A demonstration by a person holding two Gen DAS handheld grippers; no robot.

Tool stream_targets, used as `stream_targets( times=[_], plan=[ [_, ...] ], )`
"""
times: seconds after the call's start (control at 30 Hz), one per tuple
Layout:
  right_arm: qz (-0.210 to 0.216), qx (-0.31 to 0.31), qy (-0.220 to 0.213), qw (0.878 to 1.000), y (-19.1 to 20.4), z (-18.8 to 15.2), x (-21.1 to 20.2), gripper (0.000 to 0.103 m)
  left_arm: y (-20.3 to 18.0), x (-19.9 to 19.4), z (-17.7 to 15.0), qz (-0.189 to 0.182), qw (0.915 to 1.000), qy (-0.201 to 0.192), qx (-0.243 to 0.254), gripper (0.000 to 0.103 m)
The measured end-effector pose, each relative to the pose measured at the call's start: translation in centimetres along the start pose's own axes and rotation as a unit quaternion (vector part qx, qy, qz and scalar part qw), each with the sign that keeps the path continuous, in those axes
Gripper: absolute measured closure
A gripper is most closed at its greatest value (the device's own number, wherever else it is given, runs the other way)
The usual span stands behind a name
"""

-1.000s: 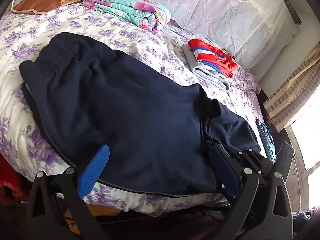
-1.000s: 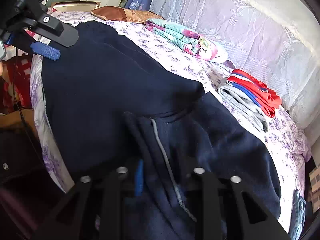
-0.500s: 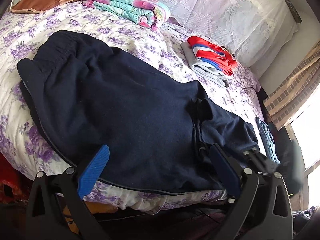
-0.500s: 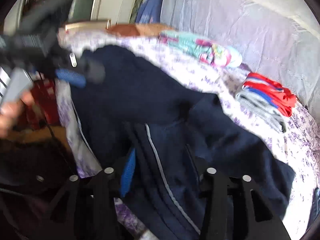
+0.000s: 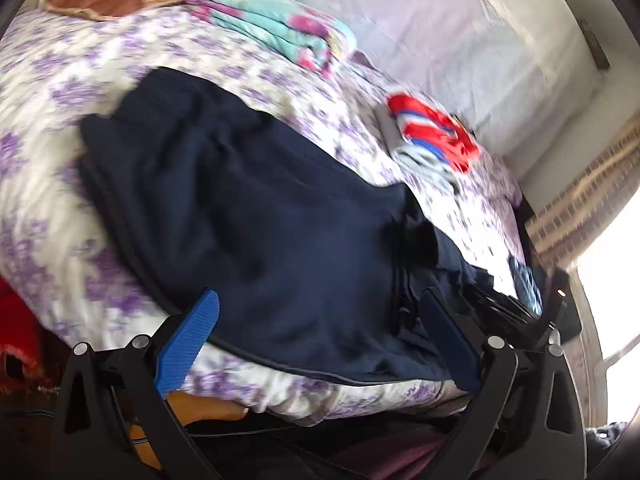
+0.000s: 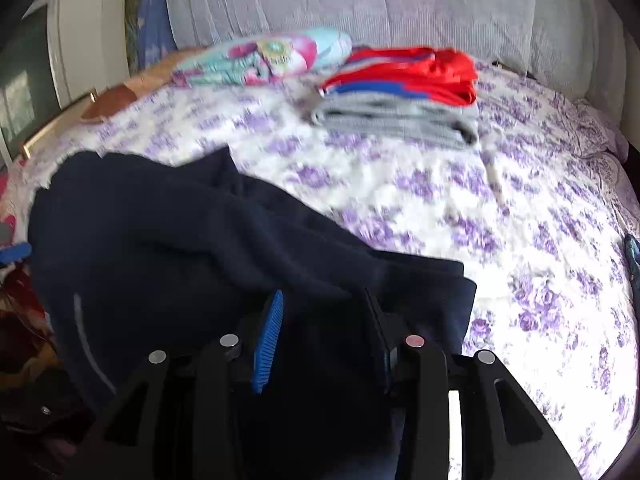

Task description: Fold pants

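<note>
Pants of dark navy fleece (image 5: 280,216) lie on the purple-flowered bedspread (image 5: 48,128), long axis from ten to four o'clock. Left gripper (image 5: 320,336) gapes wide and empty at the near edge; right gripper (image 6: 324,320), nearer the cuff end, stands part-open astride cloth, grip uncertain.

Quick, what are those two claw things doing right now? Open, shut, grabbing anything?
Left gripper: open wide, holding nothing, poised over the navy pants.
Right gripper: partly closed with pants fabric between its fingers; a firm grip cannot be told.
</note>
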State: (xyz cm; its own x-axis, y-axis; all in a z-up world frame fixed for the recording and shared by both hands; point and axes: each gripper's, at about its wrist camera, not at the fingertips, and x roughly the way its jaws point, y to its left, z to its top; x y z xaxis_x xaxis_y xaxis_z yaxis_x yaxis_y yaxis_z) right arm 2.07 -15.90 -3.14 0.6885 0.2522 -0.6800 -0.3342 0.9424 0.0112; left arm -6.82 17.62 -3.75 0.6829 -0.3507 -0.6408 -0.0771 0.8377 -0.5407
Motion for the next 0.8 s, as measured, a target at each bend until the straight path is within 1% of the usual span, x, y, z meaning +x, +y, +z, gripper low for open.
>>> stream_targets(
  times=[0.03, 0.07, 0.1, 0.13, 0.17, 0.2, 0.23, 0.27, 0.33, 0.37, 0.43, 0.5, 0.57, 0.63, 0.7, 0.77, 0.8],
  plan=[
    [0.003, -0.007, -0.028, 1.0, 0.2, 0.6, -1.6, 0.063, 0.9, -0.6, 0.1, -0.001, 0.9998, -0.007, -0.017, 0.005],
    [-0.004, -0.018, -0.048, 0.999, 0.8, 1.2, -2.4, 0.06, 2.2, -1.1, 0.2, -0.005, 0.999, -0.013, -0.041, 0.005],
    [-0.018, -0.028, -0.045, 0.998, 0.8, 1.5, -2.0, 0.056, 3.4, -1.2, 0.3, -0.005, 0.9979, -0.014, -0.063, 0.005],
    [-0.026, -0.026, -0.019, 0.999, 0.4, 2.0, 0.0, 0.056, 4.5, -0.9, 0.4, -0.008, 0.9963, -0.009, -0.085, 0.005],
    [-0.019, -0.015, 0.026, 0.999, -0.1, 1.7, 2.3, 0.055, 5.3, -0.5, 0.5, -0.019, 0.9946, -0.006, -0.102, 0.005],
    [0.0, 0.004, 0.054, 0.999, -1.1, 1.3, 4.6, 0.055, 5.9, 0.0, 0.7, -0.034, 0.9927, -0.005, -0.116, 0.005],
    [0.017, 0.022, 0.026, 0.999, -1.7, 0.7, 4.3, 0.054, 6.5, 0.6, 0.9, -0.042, 0.9907, -0.003, -0.129, 0.005],
    [0.036, 0.032, 0.014, 0.999, -2.0, 0.8, 3.7, 0.053, 6.9, 1.2, 1.2, -0.051, 0.9889, -0.005, -0.14, 0.005],
    [0.077, 0.057, -0.034, 0.995, -2.7, 0.5, 1.9, 0.052, 7.3, 1.9, 1.9, -0.069, 0.9862, -0.013, -0.15, 0.005],
    [0.088, 0.066, -0.057, 0.992, -3.2, 0.3, 1.1, 0.051, 7.6, 2.0, 2.1, -0.073, 0.9843, -0.016, -0.16, 0.005],
    [0.079, 0.073, -0.093, 0.99, -4.5, -0.2, -0.6, 0.05, 8.4, 2.1, 2.5, -0.084, 0.9802, -0.024, -0.178, 0.005],
    [0.077, 0.083, -0.117, 0.987, -6.3, -0.7, -1.6, 0.05, 8.9, 2.0, 2.7, -0.087, 0.9769, -0.028, -0.193, 0.005],
    [0.074, 0.102, -0.126, 0.984, -8.3, -1.3, -1.8, 0.05, 8.7, 2.3, 3.2, -0.079, 0.9767, -0.034, -0.196, 0.005],
    [0.078, 0.131, -0.125, 0.98, -10.4, -1.7, -1.1, 0.05, 8.3, 3.0, 4.0, -0.067, 0.979, -0.044, -0.187, 0.005],
    [0.107, 0.17, -0.113, 0.973, -12.0, -1.9, 0.0, 0.05, 8.3, 3.8, 4.8, -0.059, 0.9791, -0.052, -0.187, 0.005],
    [0.118, 0.191, -0.111, 0.968, -13.0, -2.0, 0.5, 0.05, 7.9, 4.2, 5.3, -0.044, 0.9801, -0.063, -0.183, 0.006],
    [0.124, 0.198, -0.11, 0.966, -13.3, -2.0, 0.7, 0.05, 7.5, 4.3, 5.4, -0.041, 0.9811, -0.068, -0.176, 0.008]
  ],
)
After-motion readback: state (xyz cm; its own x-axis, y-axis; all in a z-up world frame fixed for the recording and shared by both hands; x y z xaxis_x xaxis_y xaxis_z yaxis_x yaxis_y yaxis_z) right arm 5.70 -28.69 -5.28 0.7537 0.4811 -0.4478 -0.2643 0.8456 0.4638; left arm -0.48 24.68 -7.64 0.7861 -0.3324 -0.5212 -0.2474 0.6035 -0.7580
